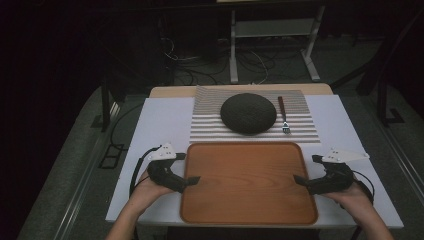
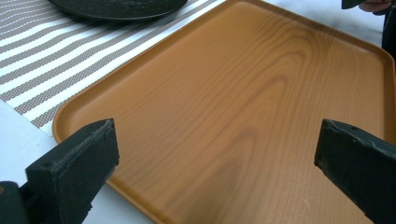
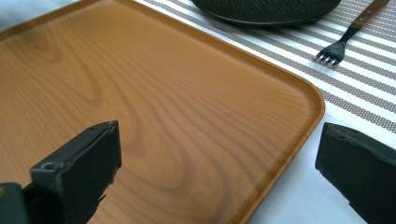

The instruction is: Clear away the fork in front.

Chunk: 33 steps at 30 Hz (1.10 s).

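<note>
A wooden tray (image 1: pixel 248 215) lies bare on the white table, near the front edge. My left gripper (image 1: pixel 192 180) sits at the tray's left rim, open, with nothing between its jaws. At the right rim my right gripper (image 1: pixel 300 181) is open too and holds nothing. In the left gripper view the tray (image 2: pixel 261 107) spreads out beyond the wide jaws. The right gripper view looks over the tray (image 3: pixel 154 93) toward a fork (image 3: pixel 345 39). Behind the tray a dark round plate (image 1: pixel 248 113) and the fork (image 1: pixel 283 115) rest on a striped placemat (image 1: pixel 210 127).
The white table (image 1: pixel 160 120) has bare areas left and right of the placemat. Beyond the table stand a metal frame (image 1: pixel 272 45) and loose cables on the floor. A person's hands hold both grippers at the front edge.
</note>
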Motion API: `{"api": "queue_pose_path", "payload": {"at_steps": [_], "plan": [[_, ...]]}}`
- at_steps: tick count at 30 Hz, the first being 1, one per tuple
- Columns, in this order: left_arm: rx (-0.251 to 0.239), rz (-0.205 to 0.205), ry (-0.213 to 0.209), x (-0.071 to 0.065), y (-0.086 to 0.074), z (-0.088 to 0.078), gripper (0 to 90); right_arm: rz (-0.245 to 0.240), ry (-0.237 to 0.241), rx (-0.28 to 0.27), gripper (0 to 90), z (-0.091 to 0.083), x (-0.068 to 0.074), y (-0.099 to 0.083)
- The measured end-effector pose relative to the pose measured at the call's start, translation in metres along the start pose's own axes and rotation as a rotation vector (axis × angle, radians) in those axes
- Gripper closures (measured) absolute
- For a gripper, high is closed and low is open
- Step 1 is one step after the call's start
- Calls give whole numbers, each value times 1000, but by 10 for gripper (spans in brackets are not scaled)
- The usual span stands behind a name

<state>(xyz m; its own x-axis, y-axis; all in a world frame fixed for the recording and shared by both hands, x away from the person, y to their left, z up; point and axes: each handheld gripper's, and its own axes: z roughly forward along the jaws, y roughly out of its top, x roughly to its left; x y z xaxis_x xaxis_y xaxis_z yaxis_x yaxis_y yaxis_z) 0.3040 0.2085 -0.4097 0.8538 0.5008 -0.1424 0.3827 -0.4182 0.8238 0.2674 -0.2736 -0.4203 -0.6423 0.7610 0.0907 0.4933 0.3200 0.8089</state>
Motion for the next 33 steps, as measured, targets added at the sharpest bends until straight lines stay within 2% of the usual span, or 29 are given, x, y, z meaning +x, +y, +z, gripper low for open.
{"api": "queue_pose_path", "payload": {"at_steps": [17, 33], "plan": [[0, -2, -10, 0, -2, 1, 0, 22, 0, 19, 2, 6, 1, 6], [-3, -5, -6, 1, -2, 1, 0, 44, -8, 41, 2, 15, -8, 19]]}}
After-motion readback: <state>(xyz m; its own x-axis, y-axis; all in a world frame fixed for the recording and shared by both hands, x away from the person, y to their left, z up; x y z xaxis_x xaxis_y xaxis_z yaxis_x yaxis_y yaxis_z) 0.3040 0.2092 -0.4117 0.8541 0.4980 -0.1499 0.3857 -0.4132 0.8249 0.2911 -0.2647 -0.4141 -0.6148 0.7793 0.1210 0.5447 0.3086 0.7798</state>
